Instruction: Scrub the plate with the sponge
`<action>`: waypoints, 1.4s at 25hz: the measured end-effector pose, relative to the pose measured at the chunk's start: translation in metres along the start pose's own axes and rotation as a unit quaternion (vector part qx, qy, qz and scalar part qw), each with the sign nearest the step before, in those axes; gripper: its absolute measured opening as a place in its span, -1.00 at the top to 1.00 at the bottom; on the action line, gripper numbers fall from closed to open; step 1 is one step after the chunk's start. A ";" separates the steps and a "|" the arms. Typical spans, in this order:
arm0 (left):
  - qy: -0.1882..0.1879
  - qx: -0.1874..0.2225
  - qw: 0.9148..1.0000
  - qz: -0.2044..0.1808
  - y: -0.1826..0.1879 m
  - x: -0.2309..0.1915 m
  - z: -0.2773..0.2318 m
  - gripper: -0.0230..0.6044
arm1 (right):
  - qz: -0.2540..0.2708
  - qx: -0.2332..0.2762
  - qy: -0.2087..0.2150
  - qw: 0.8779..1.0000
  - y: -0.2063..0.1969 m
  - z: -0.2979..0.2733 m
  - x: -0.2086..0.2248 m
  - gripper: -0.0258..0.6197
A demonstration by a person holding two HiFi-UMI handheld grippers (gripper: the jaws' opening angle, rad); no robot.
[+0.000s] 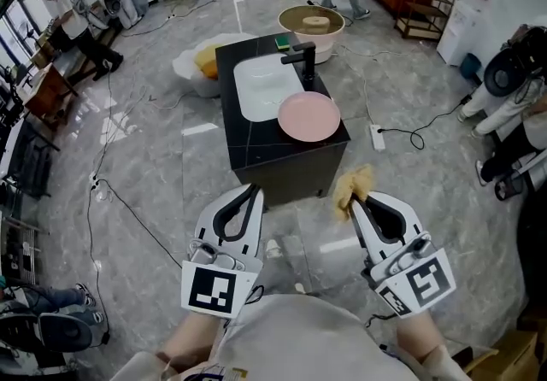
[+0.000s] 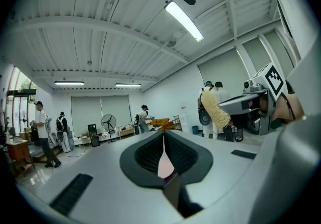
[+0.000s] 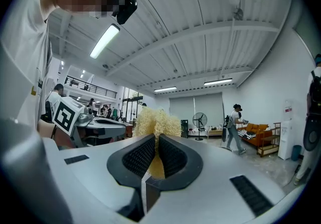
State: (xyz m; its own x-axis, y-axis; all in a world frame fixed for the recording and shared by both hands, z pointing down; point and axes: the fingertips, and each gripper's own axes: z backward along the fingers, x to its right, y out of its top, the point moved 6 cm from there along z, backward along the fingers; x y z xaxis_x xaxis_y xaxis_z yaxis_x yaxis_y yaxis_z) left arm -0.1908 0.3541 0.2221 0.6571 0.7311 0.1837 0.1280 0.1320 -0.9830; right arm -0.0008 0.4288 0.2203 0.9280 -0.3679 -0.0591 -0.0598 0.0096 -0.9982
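Note:
A pink plate (image 1: 308, 115) lies on the black counter (image 1: 256, 138), at the right of the white sink (image 1: 266, 85) and just in front of the black tap (image 1: 305, 61). My right gripper (image 1: 353, 197) is shut on a yellow fibrous sponge (image 1: 354, 186), held in the air short of the counter's near right corner; the sponge (image 3: 156, 122) sticks up past the jaws. My left gripper (image 1: 254, 190) is shut with nothing in it, level with the counter's front face. From the left gripper view the sponge (image 2: 214, 108) shows at the right.
A round tub (image 1: 311, 23) stands behind the counter and a white bag (image 1: 198, 63) to its left. A power strip (image 1: 377, 137) and cables lie on the marble floor at the right. People stand around the room's edges.

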 end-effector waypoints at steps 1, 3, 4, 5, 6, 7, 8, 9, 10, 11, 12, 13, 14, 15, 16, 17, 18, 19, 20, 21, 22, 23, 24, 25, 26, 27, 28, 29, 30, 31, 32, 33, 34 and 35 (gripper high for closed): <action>-0.001 0.001 1.000 0.002 -0.002 -0.001 -0.004 0.84 | 0.000 -0.003 -0.002 1.000 -0.003 -0.002 0.003 0.77; -0.003 0.004 1.000 0.011 -0.007 -0.006 -0.010 0.84 | -0.002 -0.009 -0.005 1.000 -0.009 -0.010 0.006 0.77; -0.004 0.005 1.000 0.014 -0.008 -0.010 -0.012 0.84 | -0.003 -0.011 -0.005 1.000 -0.012 -0.015 0.007 0.77; -0.005 0.007 1.000 0.014 -0.010 -0.014 -0.014 0.84 | -0.004 -0.013 -0.005 1.000 -0.014 -0.020 0.008 0.77; -0.007 0.007 1.000 0.012 -0.012 -0.019 -0.018 0.84 | -0.004 -0.015 -0.006 1.000 -0.016 -0.026 0.009 0.77; -0.009 0.007 1.000 0.009 -0.013 -0.024 -0.022 0.84 | -0.003 -0.018 -0.007 1.000 -0.017 -0.032 0.012 0.77; -0.011 0.006 1.000 0.006 -0.015 -0.028 -0.028 0.85 | -0.002 -0.020 -0.008 1.000 -0.018 -0.038 0.016 0.77; -0.012 0.003 1.000 0.004 -0.018 -0.032 -0.035 0.84 | 0.000 -0.024 -0.009 1.000 -0.020 -0.045 0.020 0.77; -0.014 0.001 1.000 0.002 -0.020 -0.037 -0.042 0.84 | 0.002 -0.027 -0.010 1.000 -0.021 -0.052 0.024 0.77; -0.015 -0.002 1.000 0.002 -0.022 -0.042 -0.049 0.84 | 0.004 -0.030 -0.011 0.999 -0.022 -0.061 0.028 0.77; -0.015 -0.004 1.000 0.003 -0.024 -0.049 -0.057 0.84 | 0.004 -0.032 -0.010 0.999 -0.022 -0.070 0.033 0.77; -0.016 -0.006 1.000 0.005 -0.026 -0.055 -0.065 0.84 | 0.003 -0.034 -0.008 0.999 -0.023 -0.081 0.038 0.77; -0.016 -0.010 1.000 0.006 -0.029 -0.063 -0.073 0.84 | 0.002 -0.036 -0.005 0.999 -0.023 -0.092 0.043 0.77; -0.017 -0.014 1.000 0.008 -0.032 -0.071 -0.083 0.84 | 0.003 -0.038 -0.002 0.999 -0.024 -0.103 0.048 0.77; -0.017 -0.015 1.000 0.012 -0.035 -0.079 -0.093 0.84 | 0.005 -0.041 -0.001 0.999 -0.025 -0.115 0.054 0.77; -0.017 -0.013 1.000 0.017 -0.037 -0.087 -0.104 0.84 | 0.005 -0.046 -0.001 0.999 -0.027 -0.128 0.060 0.77; -0.018 -0.012 1.000 0.023 -0.038 -0.096 -0.114 0.84 | 0.003 -0.051 -0.001 0.999 -0.029 -0.140 0.067 0.77; -0.021 -0.013 0.999 0.025 -0.040 -0.104 -0.124 0.84 | 0.001 -0.057 -0.002 0.998 -0.030 -0.151 0.073 0.77; -0.023 -0.018 0.999 0.023 -0.042 -0.112 -0.134 0.84 | 0.000 -0.062 -0.003 0.998 -0.031 -0.163 0.079 0.77; -0.027 -0.023 0.999 0.020 -0.044 -0.120 -0.145 0.84 | 0.000 -0.066 -0.004 0.998 -0.031 -0.174 0.085 0.77; -0.030 -0.028 0.999 0.017 -0.047 -0.128 -0.155 0.84 | 0.001 -0.069 -0.007 0.998 -0.030 -0.185 0.090 0.77; -0.035 -0.034 0.999 0.016 -0.051 -0.135 -0.166 0.84 | 0.002 -0.072 -0.013 0.997 -0.029 -0.194 0.096 0.77; -0.041 -0.040 0.998 0.018 -0.055 -0.142 -0.176 0.84 | 0.002 -0.076 -0.019 0.997 -0.029 -0.202 0.102 0.77; -0.047 -0.045 0.998 0.020 -0.060 -0.148 -0.186 0.84 | 0.000 -0.081 -0.024 0.996 -0.031 -0.211 0.109 0.77; -0.054 -0.049 0.997 0.018 -0.066 -0.156 -0.195 0.84 | -0.005 -0.086 -0.027 0.996 -0.033 -0.222 0.116 0.77; -0.060 -0.053 0.997 0.013 -0.072 -0.163 -0.204 0.84 | -0.014 -0.090 -0.028 0.995 -0.037 -0.233 0.123 0.77; -0.065 -0.057 0.996 0.008 -0.079 -0.170 -0.213 0.84 | -0.026 -0.094 -0.027 0.995 -0.041 -0.245 0.131 0.77; -0.069 -0.062 0.996 0.007 -0.084 -0.176 -0.223 0.84 | -0.039 -0.099 -0.026 0.994 -0.046 -0.257 0.139 0.77; -0.072 -0.068 0.995 0.009 -0.090 -0.182 -0.232 0.84 | -0.051 -0.104 -0.023 0.993 -0.051 -0.269 0.146 0.77; -0.077 -0.076 0.994 0.011 -0.096 -0.186 -0.242 0.84 | -0.061 -0.109 -0.019 0.992 -0.056 -0.281 0.153 0.77; -0.082 -0.083 0.993 0.014 -0.102 -0.191 -0.251 0.84 | -0.067 -0.115 -0.016 0.991 -0.061 -0.292 0.160 0.77; -0.087 -0.090 0.992 0.016 -0.108 -0.195 -0.260 0.84 | -0.070 -0.121 -0.014 0.990 -0.066 -0.303 0.166 0.77; -0.091 -0.097 0.991 0.018 -0.114 -0.200 -0.269 0.84 | -0.069 -0.127 -0.012 0.989 -0.070 -0.314 0.171 0.77; -0.096 -0.103 0.990 0.020 -0.120 -0.204 -0.277 0.84 | -0.068 -0.132 -0.011 0.989 -0.074 -0.324 0.176 0.77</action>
State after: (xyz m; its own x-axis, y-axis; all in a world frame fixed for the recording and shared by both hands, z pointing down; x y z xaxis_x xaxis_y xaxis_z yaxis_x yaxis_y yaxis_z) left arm -0.1341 0.0036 0.3044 0.5147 0.8489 0.1204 0.2668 -0.0251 -0.9634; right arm 0.0476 0.0625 0.2881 0.9414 -0.3295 0.0716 -0.0261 -0.2829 -0.9588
